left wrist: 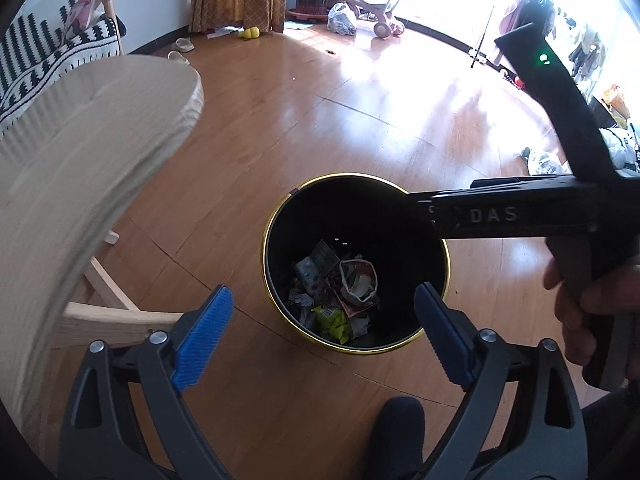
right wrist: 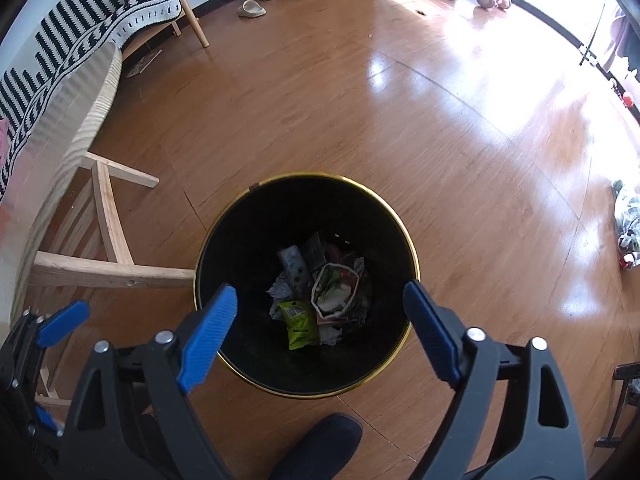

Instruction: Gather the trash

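Note:
A black bin with a gold rim (left wrist: 280, 216) (right wrist: 224, 216) stands on the wood floor. Inside lie crumpled wrappers and paper (left wrist: 340, 292) (right wrist: 320, 292), among them a green packet (right wrist: 298, 324). My left gripper (left wrist: 324, 328) is open and empty above the bin's near side. My right gripper (right wrist: 320, 328) is open and empty above the bin's near rim. The right gripper's black body (left wrist: 500, 212) reaches over the bin from the right in the left wrist view. The left gripper's blue fingers (right wrist: 64, 322) show at the lower left of the right wrist view.
A pale wooden table (left wrist: 80, 152) (right wrist: 72, 120) with wooden legs (right wrist: 108, 268) stands left of the bin. A sofa with a black-and-white throw (right wrist: 80, 28) lies behind it. Slippers (right wrist: 252, 8), a stroller (left wrist: 376, 12) and bags (right wrist: 628, 216) sit on the floor farther off. My dark shoe (right wrist: 320, 444) is near the bin.

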Motion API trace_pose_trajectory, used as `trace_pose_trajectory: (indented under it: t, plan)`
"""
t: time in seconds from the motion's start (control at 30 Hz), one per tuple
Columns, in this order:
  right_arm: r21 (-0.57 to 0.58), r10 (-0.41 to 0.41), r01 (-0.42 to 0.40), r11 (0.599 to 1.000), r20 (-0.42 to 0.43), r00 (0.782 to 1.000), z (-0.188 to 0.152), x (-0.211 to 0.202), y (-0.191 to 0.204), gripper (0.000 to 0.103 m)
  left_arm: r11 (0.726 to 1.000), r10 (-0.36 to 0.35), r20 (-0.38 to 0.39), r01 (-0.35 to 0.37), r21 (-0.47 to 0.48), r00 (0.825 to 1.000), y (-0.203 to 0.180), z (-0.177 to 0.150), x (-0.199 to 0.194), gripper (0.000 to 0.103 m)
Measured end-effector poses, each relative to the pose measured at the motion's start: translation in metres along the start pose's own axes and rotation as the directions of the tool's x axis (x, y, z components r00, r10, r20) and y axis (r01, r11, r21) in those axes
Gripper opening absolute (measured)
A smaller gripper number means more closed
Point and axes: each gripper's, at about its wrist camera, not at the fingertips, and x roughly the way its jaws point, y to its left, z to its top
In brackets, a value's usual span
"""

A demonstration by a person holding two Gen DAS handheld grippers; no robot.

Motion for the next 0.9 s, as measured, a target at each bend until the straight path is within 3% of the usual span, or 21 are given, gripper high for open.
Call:
trace_pose_trajectory:
  t: [0.2,0.3,0.47,0.6,0.8,0.9]
  plan:
    - [-0.084,-0.03,0.039,0.996,0.108,0.994,0.01,-0.036,0.045,0.095,0.999,0.044,0.075,-0.041,-0.034,0.996,0.035,-0.001,-0.06,0.096]
    - [-0.142,0.01,0.017,0.99,0.189,0.982,0.016,-0.065,0.087,0.096,0.993,0.101,0.132,-0.092,-0.078,0.986,0.068,-0.007,-0.102,0.096]
    - [-0.236,0.119,-0.059,0.97,0.248,0.961,0.022,-0.098,0.162,0.096,0.949,0.285,0.18,-0.25,-0.195,0.941,0.14,-0.036,-0.166,0.097]
    - [-0.329,0.19,-0.103,0.939,0.247,0.95,0.021,-0.108,0.231,0.096,0.884,0.4,0.154,-0.336,-0.324,0.904,0.204,-0.07,-0.209,0.097]
    - [-0.464,0.276,-0.157,0.872,0.202,0.94,0.004,-0.106,0.345,0.096,0.744,0.547,0.081,-0.44,-0.504,0.833,0.289,-0.136,-0.271,0.097]
    - [-0.536,0.318,-0.18,0.825,0.177,0.932,-0.013,-0.105,0.405,0.096,0.68,0.588,0.05,-0.46,-0.572,0.807,0.317,-0.162,-0.294,0.097]
